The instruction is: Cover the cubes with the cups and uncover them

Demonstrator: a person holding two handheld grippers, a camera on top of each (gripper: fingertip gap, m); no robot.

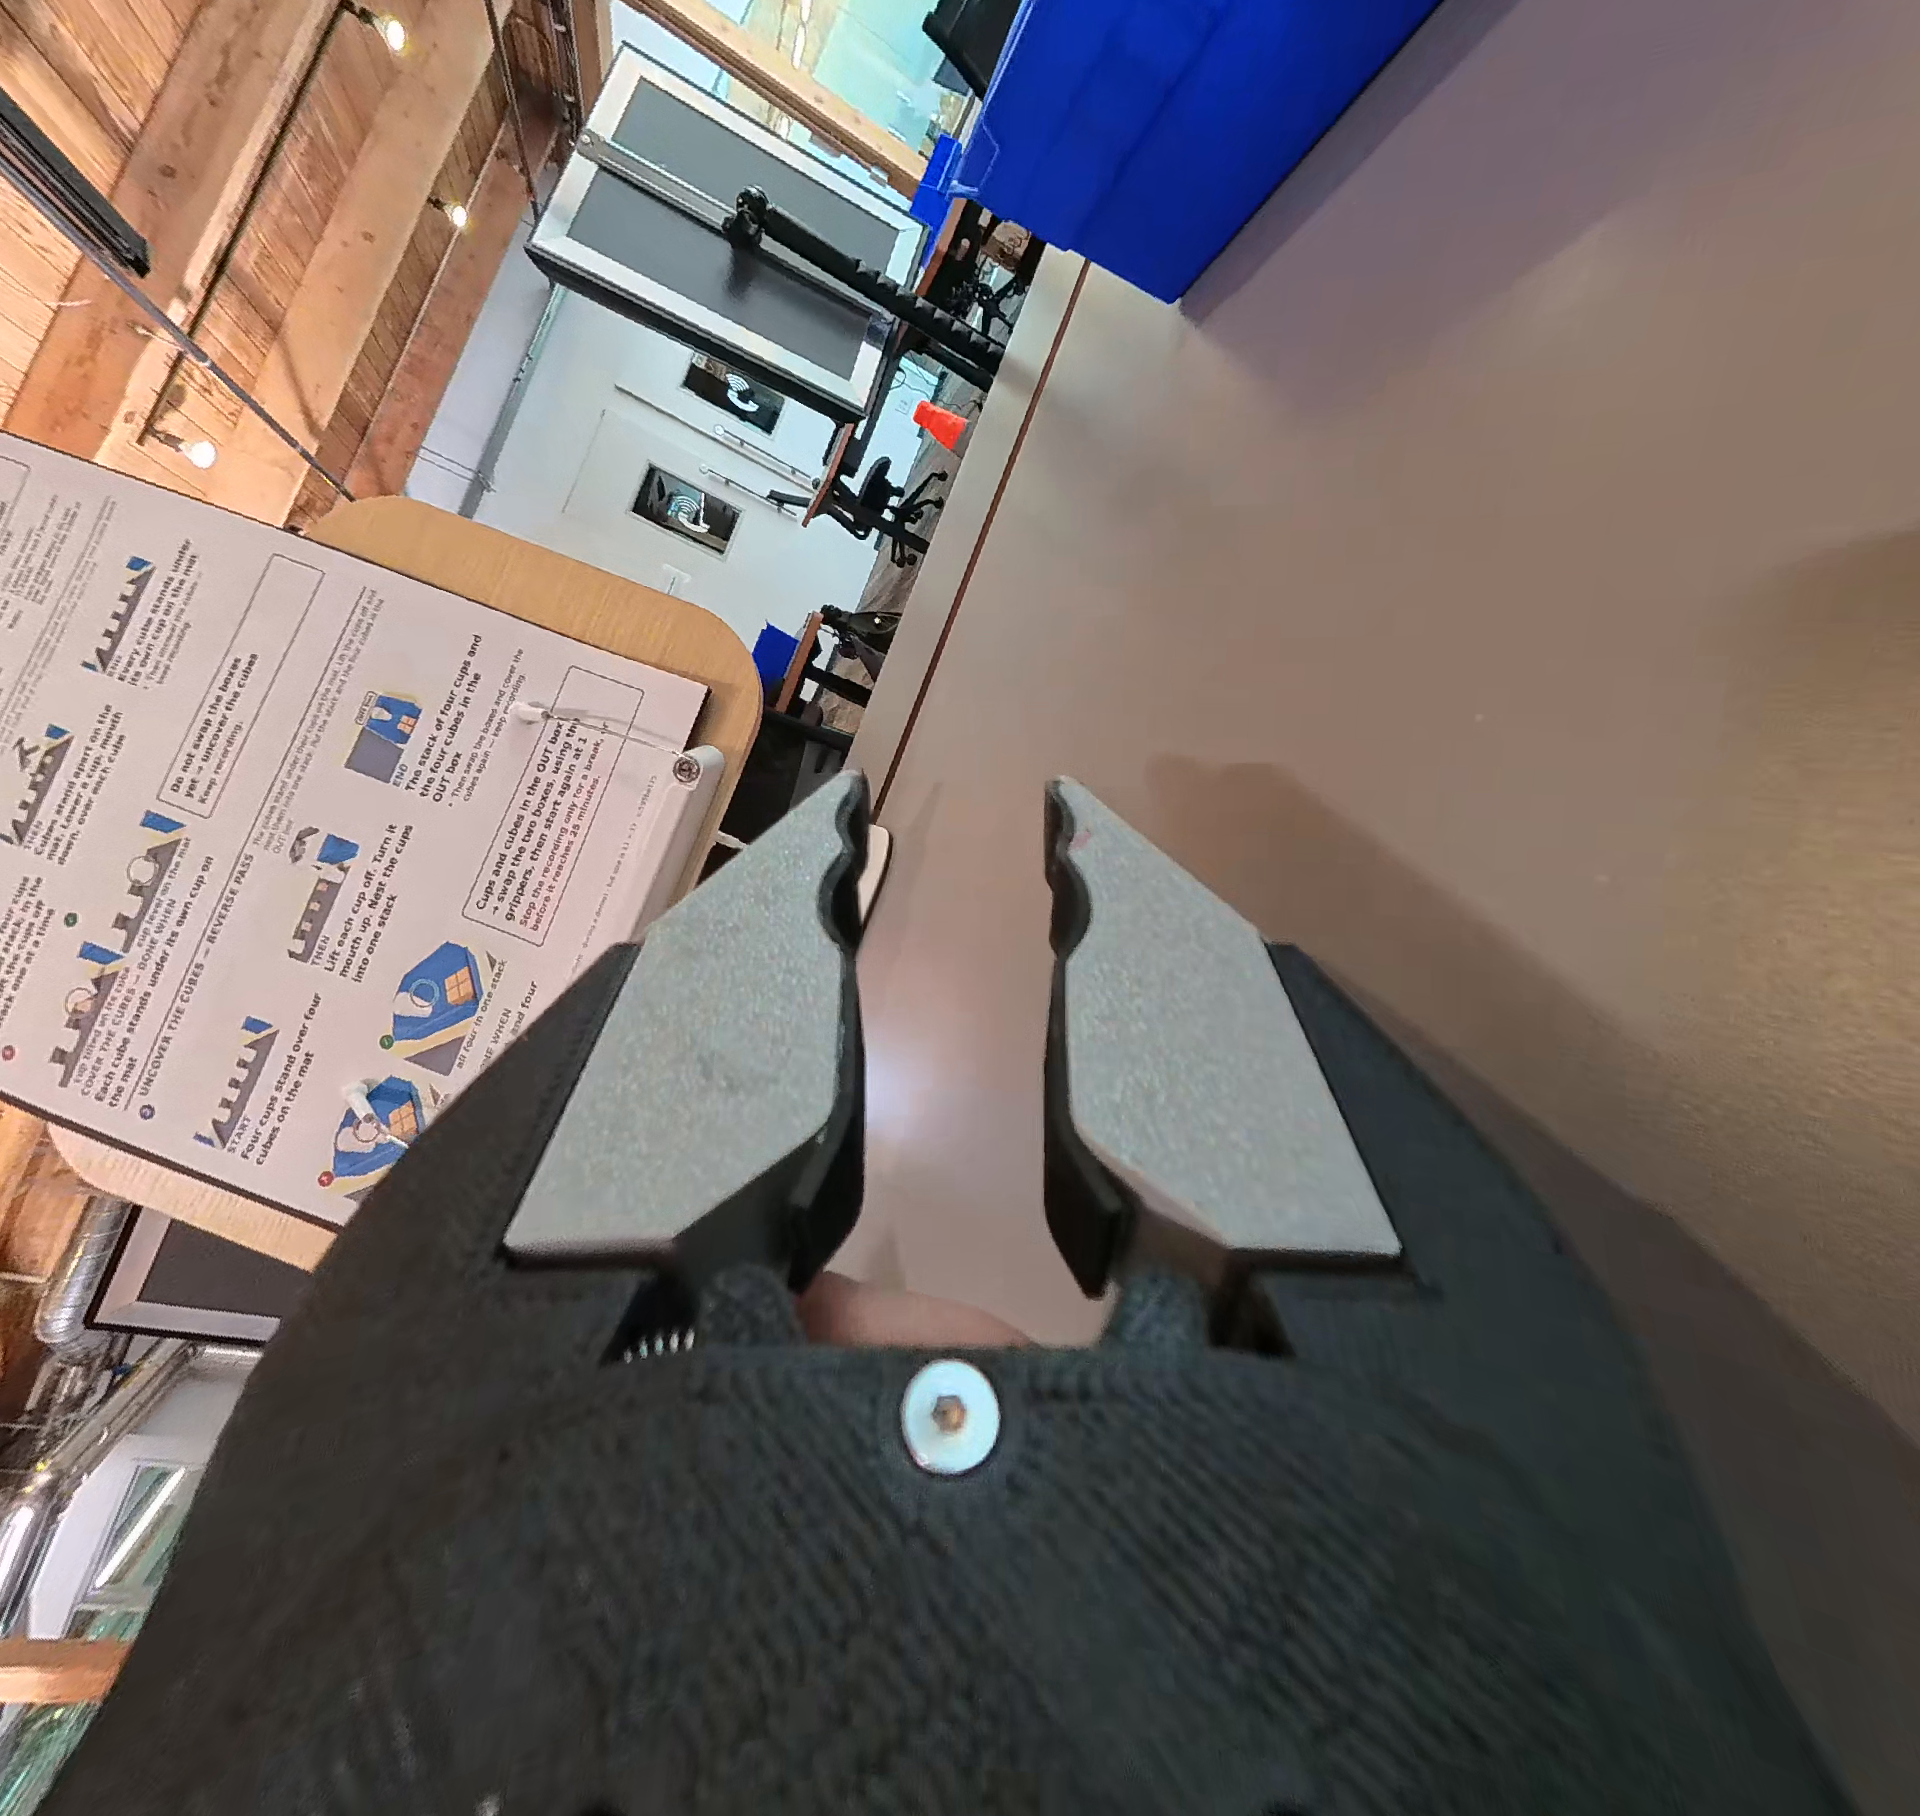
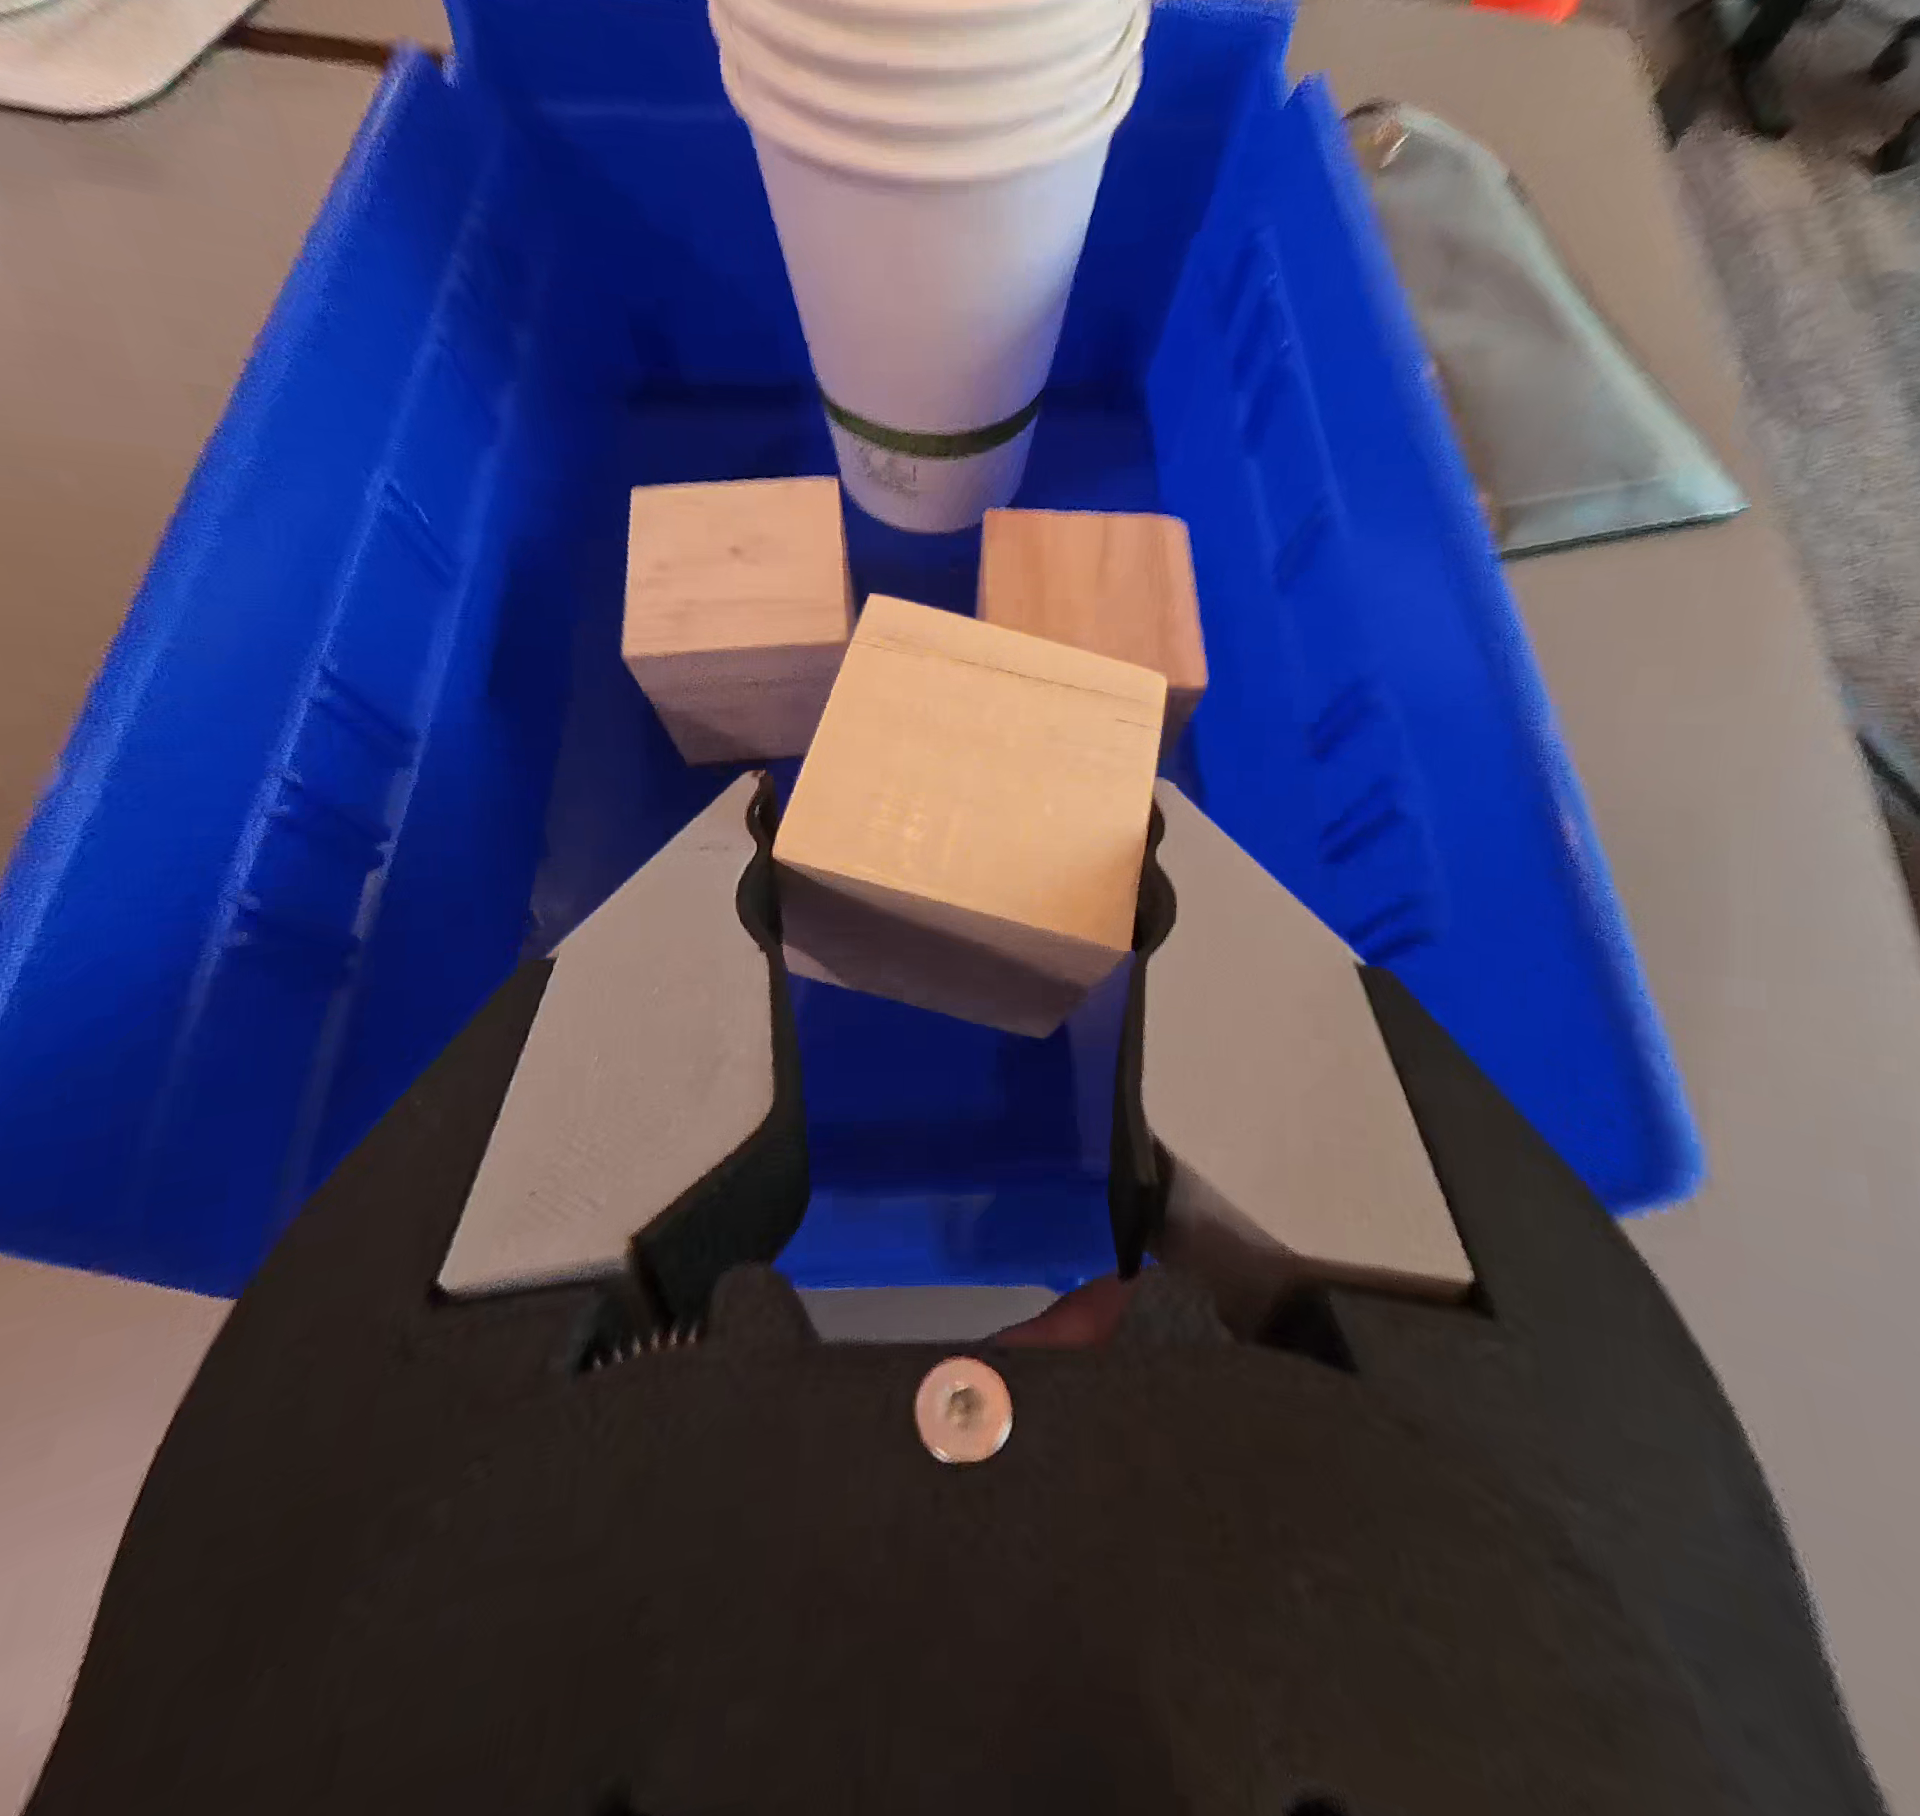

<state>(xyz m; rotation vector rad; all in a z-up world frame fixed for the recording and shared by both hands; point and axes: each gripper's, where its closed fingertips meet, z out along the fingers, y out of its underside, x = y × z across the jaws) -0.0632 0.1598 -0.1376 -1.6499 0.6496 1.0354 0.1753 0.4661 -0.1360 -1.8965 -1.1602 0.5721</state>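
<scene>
**Right gripper has a cube over the bin — left one idle**

Right gripper (image 2: 961, 862) is clamped on a wooden cube (image 2: 966, 810); both pads press its side faces, and the cube sits slightly twisted between the fingertips, one corner pointing back toward the wrist. It looks raised above the floor of the blue bin (image 2: 312, 623). Two more cubes stand just ahead of the fingertips: left cube (image 2: 732, 603) ahead-left, right cube (image 2: 1101, 592) ahead-right, partly hidden behind the held one. Farther ahead on the same line stands the nested stack of white cups (image 2: 935, 208), mouth up, base in the gap between those two cubes. No fourth cube visible.

Left gripper (image 1: 954, 831) has its fingers apart with nothing between them; beyond the tips lies only bare worktop (image 1: 1455, 727), and the bin's blue wall (image 1: 1143, 104) stands well ahead and to the right.

Judgement: early stage, cubes not yet set out. Key relation — the held cube is straight in line with the cup stack, so lifting clear calls for going up and back, away from the stack. The right hand is the nearer one to everything in the bin.
</scene>
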